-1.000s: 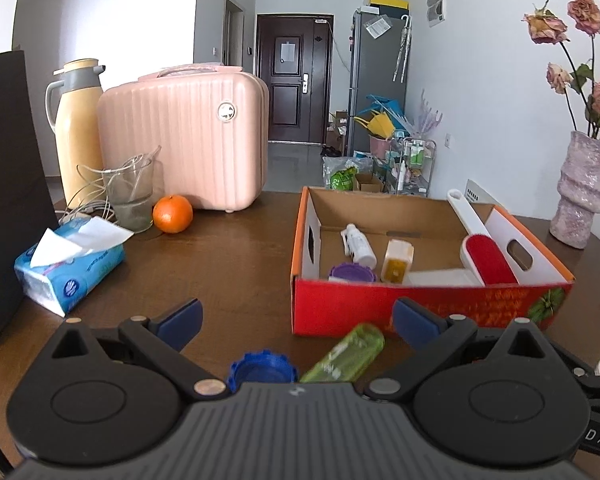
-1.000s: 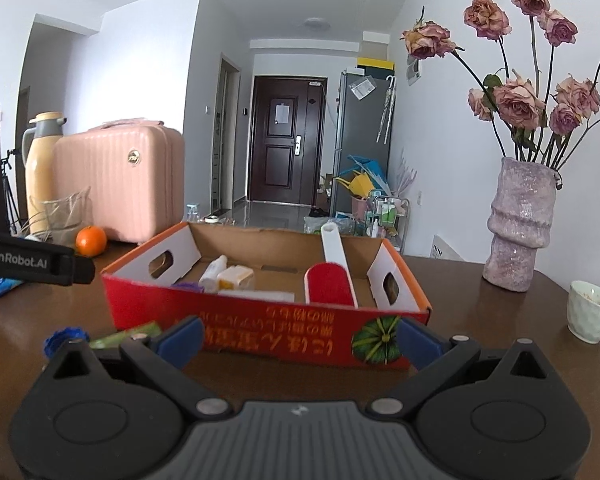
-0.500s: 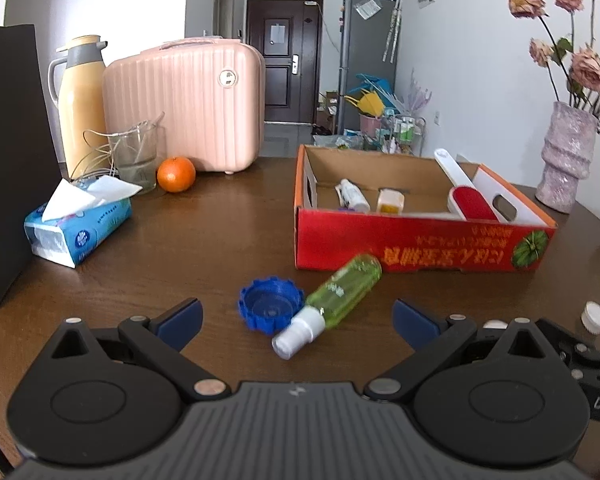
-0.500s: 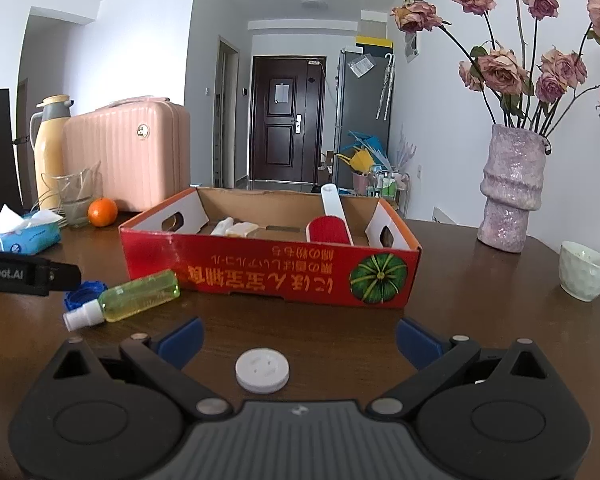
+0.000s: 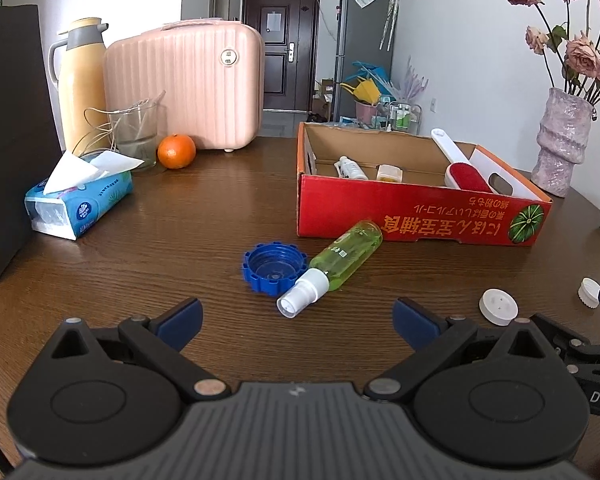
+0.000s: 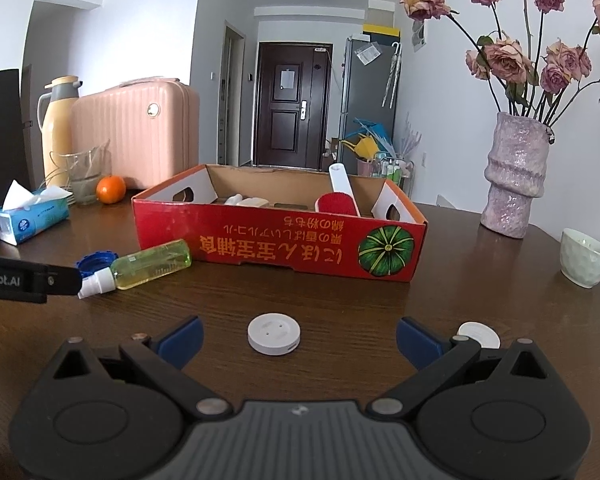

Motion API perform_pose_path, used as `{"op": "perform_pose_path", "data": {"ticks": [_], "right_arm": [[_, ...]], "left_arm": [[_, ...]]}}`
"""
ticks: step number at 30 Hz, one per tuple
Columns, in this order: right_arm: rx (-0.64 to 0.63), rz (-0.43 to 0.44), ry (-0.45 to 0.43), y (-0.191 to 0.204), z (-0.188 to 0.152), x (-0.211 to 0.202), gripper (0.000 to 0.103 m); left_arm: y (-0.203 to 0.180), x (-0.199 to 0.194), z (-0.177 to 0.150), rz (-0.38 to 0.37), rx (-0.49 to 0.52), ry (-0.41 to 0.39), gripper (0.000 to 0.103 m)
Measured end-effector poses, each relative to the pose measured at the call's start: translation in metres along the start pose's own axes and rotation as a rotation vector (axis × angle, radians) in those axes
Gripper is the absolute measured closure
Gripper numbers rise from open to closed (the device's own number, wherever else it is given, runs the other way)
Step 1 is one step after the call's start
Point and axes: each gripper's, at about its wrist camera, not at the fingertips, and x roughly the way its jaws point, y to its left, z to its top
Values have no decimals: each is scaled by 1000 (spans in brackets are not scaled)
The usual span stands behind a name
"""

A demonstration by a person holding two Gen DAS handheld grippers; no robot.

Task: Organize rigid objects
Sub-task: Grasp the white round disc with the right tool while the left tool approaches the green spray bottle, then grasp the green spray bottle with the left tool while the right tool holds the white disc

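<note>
Four loose items were left on the table [image 5: 180, 232] outside the red box [image 5: 420, 216]: spray bottle [image 5: 340, 258], blue cap [image 5: 274, 266], white disc [image 6: 274, 335], small white cap [image 6: 478, 334]. Both grippers, left gripper [image 5: 296, 316] and right gripper [image 6: 298, 334], were held wide, empty. Step judged: picking next item. Bottle lay flat just before the box, long axis diagonal, nozzle toward the left gripper; a cross-axis grasp would be needed.

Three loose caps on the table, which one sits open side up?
The blue cap, ridged and hollow side up, touching the green spray bottle. The two white ones lie closed side up.
</note>
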Motion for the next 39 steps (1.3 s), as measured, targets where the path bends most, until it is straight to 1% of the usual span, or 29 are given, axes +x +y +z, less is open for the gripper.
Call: {"op": "perform_pose_path", "data": {"ticks": [1, 2, 4, 5, 9, 13, 14, 15, 19, 20, 23, 28, 29, 30, 31, 32, 33, 39], "right_arm": [[-4, 7, 7, 1, 0, 1, 1], [-8, 25, 20, 2, 1, 3, 3], [-22, 73, 55, 3, 2, 10, 11], [-34, 81, 74, 4, 3, 14, 15], [-54, 89, 113, 6, 6, 30, 15], [-55, 79, 141, 5, 6, 44, 15], [-54, 78, 148, 5, 7, 47, 18], [-56, 79, 155, 4, 7, 50, 23], [-45, 90, 186, 2, 10, 64, 24], [-43, 92, 190, 2, 10, 67, 26], [-24, 117, 192, 1, 11, 70, 40], [-12, 126, 191, 0, 12, 73, 39], [-12, 124, 188, 0, 12, 73, 44], [-13, 127, 185, 0, 11, 72, 52], [-15, 131, 183, 0, 11, 70, 55], [-18, 134, 182, 0, 12, 70, 62], [-21, 136, 180, 1, 12, 70, 65], [-20, 125, 174, 1, 12, 69, 65]], "left_arm": [[0, 0, 0, 0, -1, 1, 0], [0, 0, 0, 0, -2, 2, 0], [1, 1, 0, -1, -7, 5, 0], [1, 1, 0, -2, -8, 6, 0], [3, 2, 0, -1, -15, 7, 0], [4, 3, 0, -1, -17, 14, 0], [4, 3, 0, -1, -18, 14, 0], [4, 3, 0, -1, -18, 14, 0], [4, 4, 0, 1, -20, 18, 0], [4, 4, 0, 0, -21, 20, 0], [5, 4, 0, -6, -25, 20, 0], [5, 4, 1, -14, -26, 24, 0], [5, 5, 1, -14, -27, 24, 0], [5, 5, 1, -15, -27, 24, 0], [5, 5, 1, -14, -27, 24, 0], [5, 5, 1, -14, -27, 24, 0], [5, 5, 1, -14, -27, 24, 0], [5, 5, 1, -17, -26, 23, 0]]}}
